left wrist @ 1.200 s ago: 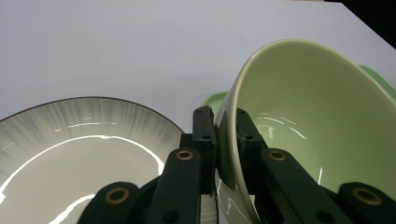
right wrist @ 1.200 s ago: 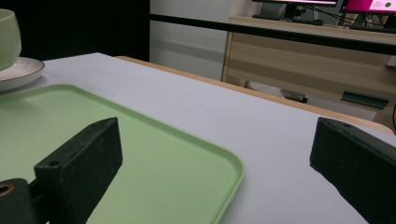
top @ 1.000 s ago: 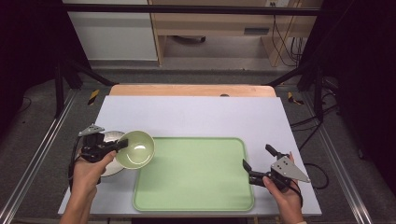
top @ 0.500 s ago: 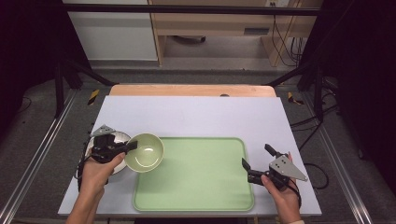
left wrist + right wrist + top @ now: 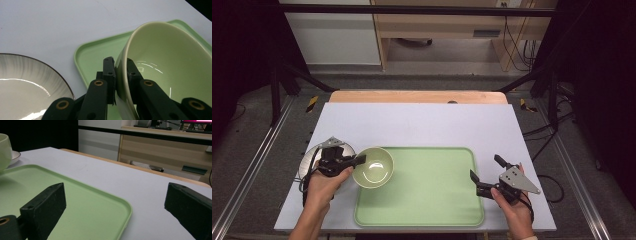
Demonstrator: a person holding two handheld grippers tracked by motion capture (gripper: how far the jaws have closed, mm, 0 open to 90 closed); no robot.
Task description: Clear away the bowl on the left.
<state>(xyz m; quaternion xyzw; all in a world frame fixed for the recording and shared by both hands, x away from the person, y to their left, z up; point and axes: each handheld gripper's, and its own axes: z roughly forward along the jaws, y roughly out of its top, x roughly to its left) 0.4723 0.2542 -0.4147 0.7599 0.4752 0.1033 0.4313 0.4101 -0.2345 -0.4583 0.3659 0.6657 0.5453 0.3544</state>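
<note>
A pale green bowl (image 5: 373, 167) hangs over the left edge of the green tray (image 5: 432, 190), tilted, with my left gripper (image 5: 358, 161) shut on its left rim. In the left gripper view the bowl (image 5: 170, 72) has its wall pinched between the two black jaws of that gripper (image 5: 119, 77), one jaw inside and one outside. A white plate (image 5: 314, 157) with a dark rim lies on the table under my left hand, seen again as the plate (image 5: 25, 85). My right gripper (image 5: 486, 172) stands open at the tray's right edge, holding nothing; its view shows the tray (image 5: 82, 205) and the bowl (image 5: 4, 150) far left.
The tray lies on a white table top (image 5: 422, 125) whose wooden far edge (image 5: 417, 96) borders a grey floor. Black frame posts and cables stand beyond the table on both sides. A wooden desk (image 5: 160, 147) rises behind.
My left gripper has carried the bowl rightward off the white plate to the tray's left edge. The right gripper has stayed where it was, open.
</note>
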